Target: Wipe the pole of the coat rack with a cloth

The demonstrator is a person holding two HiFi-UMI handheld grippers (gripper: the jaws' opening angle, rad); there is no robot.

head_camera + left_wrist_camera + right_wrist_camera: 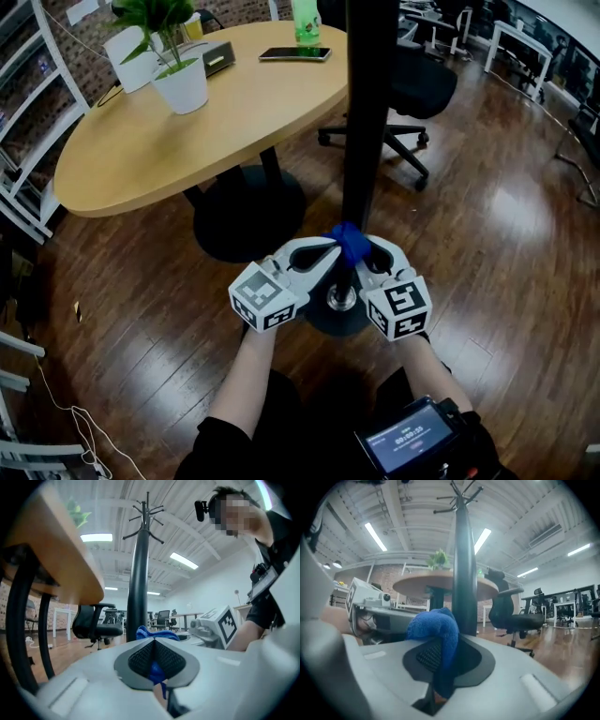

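Observation:
The coat rack's black pole [364,141] rises from a round base on the wood floor. A blue cloth [349,243] is wrapped around the pole low down, just above the base. My left gripper [330,255] is shut on one end of the cloth, my right gripper [367,259] is shut on the other end. In the left gripper view the pole [138,578] stands just beyond the jaws, with blue cloth [155,670] pinched between the pads. In the right gripper view the cloth [436,632] bunches over the jaws against the pole [465,573].
A round wooden table [187,122] stands to the left with a potted plant [178,66], a phone [294,54] and a green bottle [306,22]. A black office chair [412,94] sits behind the pole. A white shelf frame [23,141] lines the far left.

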